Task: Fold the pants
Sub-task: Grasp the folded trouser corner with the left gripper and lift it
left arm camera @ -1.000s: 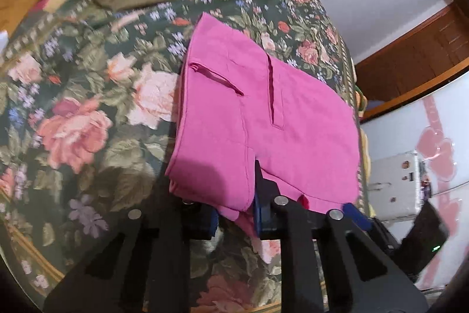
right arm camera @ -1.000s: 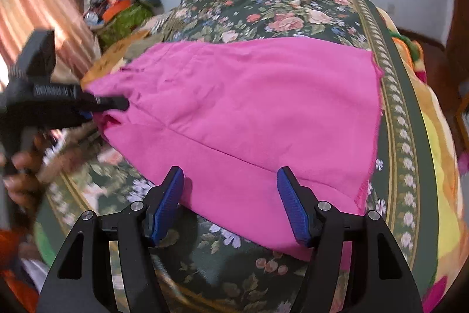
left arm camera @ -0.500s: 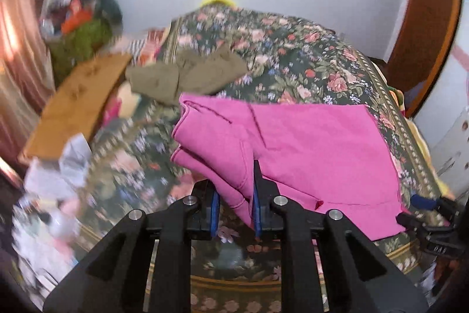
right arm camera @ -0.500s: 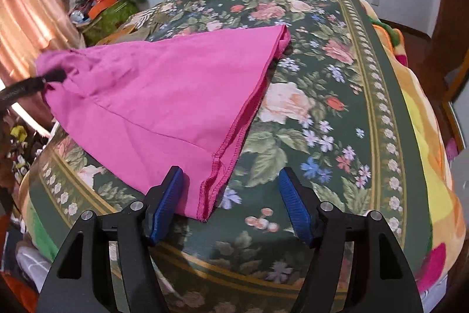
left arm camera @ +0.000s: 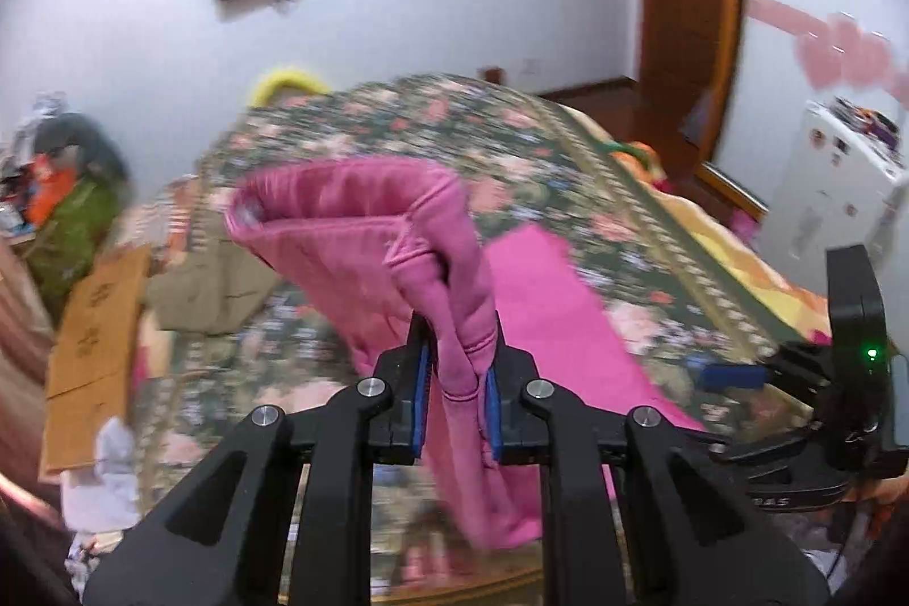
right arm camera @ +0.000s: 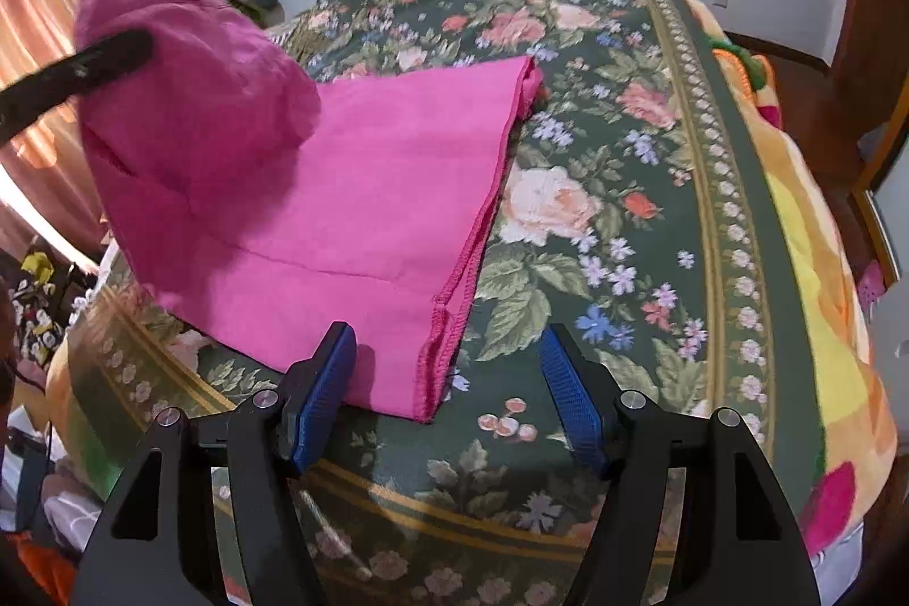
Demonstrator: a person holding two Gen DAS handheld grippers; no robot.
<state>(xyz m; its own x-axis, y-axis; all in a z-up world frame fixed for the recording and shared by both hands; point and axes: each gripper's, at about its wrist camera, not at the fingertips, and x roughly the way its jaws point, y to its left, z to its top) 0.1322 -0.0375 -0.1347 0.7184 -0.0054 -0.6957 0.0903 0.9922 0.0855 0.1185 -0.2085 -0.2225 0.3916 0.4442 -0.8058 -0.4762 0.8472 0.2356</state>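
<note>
The pink pants (right arm camera: 363, 186) lie on a bed with a dark green floral bedspread (right arm camera: 653, 220). My left gripper (left arm camera: 456, 350) is shut on a bunched waist end of the pink pants (left arm camera: 369, 237) and holds it raised above the bed. In the right wrist view that lifted end hangs at the upper left, pinched by the left gripper's black finger (right arm camera: 108, 58). My right gripper (right arm camera: 449, 384) stands open low over the hem corner at the near edge of the bed, its blue pads apart and not pressing the cloth. The right gripper (left arm camera: 733, 376) also shows at the lower right of the left wrist view.
An olive garment (left arm camera: 210, 285) lies on the bed's far left beside a brown cardboard sheet (left arm camera: 91, 356). A pile of clothes (left arm camera: 68, 208) sits by the left wall. A white cabinet (left arm camera: 835, 191) and a wooden door frame (left arm camera: 687, 15) stand at the right.
My left gripper has lifted its pinched end of the pants up off the bed and rolled. The cloth has slid left, uncovering bedspread between the right gripper's fingers. The right gripper has stayed in place.
</note>
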